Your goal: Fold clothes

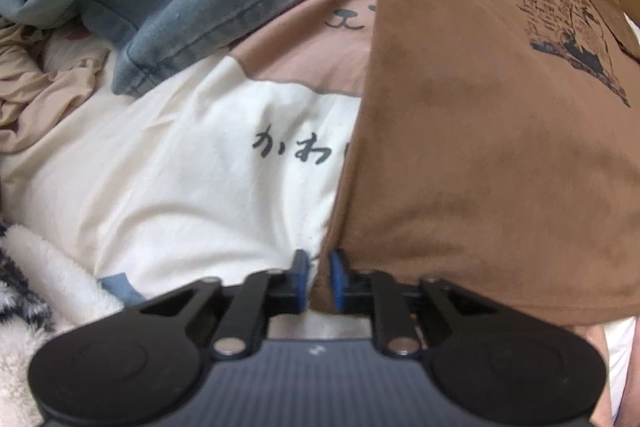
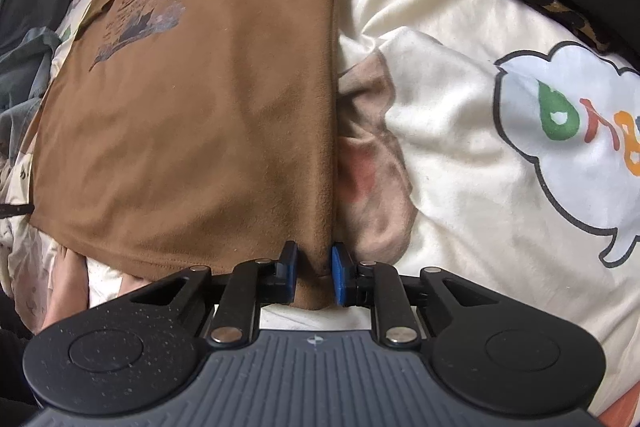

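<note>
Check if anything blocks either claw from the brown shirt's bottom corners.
Nothing visible does. The left claw already pinches the brown shirt at its near left corner; the right claw has the near right corner between its pads.

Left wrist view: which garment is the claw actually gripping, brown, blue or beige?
The brown shirt, the one with the graphic print. Its near corner sits pinched in the left claw. The blue garment and beige one lie farther off, untouched.
</note>
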`<state>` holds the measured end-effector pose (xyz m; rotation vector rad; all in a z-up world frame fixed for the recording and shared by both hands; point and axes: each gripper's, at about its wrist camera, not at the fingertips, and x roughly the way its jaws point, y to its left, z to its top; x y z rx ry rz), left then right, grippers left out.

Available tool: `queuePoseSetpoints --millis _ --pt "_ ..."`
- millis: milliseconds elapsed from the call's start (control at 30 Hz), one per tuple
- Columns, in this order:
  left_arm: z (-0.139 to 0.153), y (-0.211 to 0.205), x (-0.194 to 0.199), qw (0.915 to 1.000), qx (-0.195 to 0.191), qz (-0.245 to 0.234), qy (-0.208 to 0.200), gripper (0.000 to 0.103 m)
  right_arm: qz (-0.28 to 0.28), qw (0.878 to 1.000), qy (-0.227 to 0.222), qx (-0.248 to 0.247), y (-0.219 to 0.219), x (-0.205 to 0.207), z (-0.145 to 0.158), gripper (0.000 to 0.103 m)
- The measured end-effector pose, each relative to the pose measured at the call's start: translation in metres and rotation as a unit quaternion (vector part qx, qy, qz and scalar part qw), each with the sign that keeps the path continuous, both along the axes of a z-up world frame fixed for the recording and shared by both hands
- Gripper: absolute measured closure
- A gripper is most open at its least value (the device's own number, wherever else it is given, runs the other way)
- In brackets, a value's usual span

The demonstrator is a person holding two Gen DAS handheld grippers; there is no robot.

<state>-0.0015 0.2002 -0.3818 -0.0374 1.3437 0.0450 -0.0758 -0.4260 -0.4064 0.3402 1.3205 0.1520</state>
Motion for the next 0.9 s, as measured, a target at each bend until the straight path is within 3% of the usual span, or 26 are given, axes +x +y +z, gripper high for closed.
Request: queuePoseSetpoints --millis 333,367,433,500,667,733,900 --pt "0.026 -0.003 -0.006 0.9996 0.012 -0.022 -0.009 0.101 -0.014 1.000 0.005 0.014 -0.007 0.005 -0.010 0.080" --pt "0.028 -0.003 -0.006 0.9996 0.013 -0.023 -0.010 0.101 -0.012 1.000 0.007 0.014 -0.006 0.006 -0.010 0.081" --pt "0.028 -0.002 -0.007 0.9996 0.018 -0.022 -0.009 0.101 -0.008 1.000 0.007 0.011 -0.006 0.004 -0.007 0.098" --pt "0.026 -0.003 -0.006 0.9995 0.023 -0.021 -0.005 0.101 -0.020 1.000 0.008 0.015 -0.008 0.004 -0.003 0.098" --pt "0.016 -0.004 -0.002 0.9992 0.032 -0.023 0.005 0.101 -0.031 0.999 0.016 0.017 -0.011 0.007 -0.007 0.093" --pt "0.012 -0.004 -0.001 0.9993 0.030 -0.023 0.008 0.101 -0.027 0.999 0.016 0.019 -0.011 0.009 -0.010 0.085" --pt "0.008 -0.001 -0.002 0.9998 0.014 -0.012 0.006 0.097 -0.022 0.999 0.019 0.044 -0.016 0.009 -0.015 0.081"
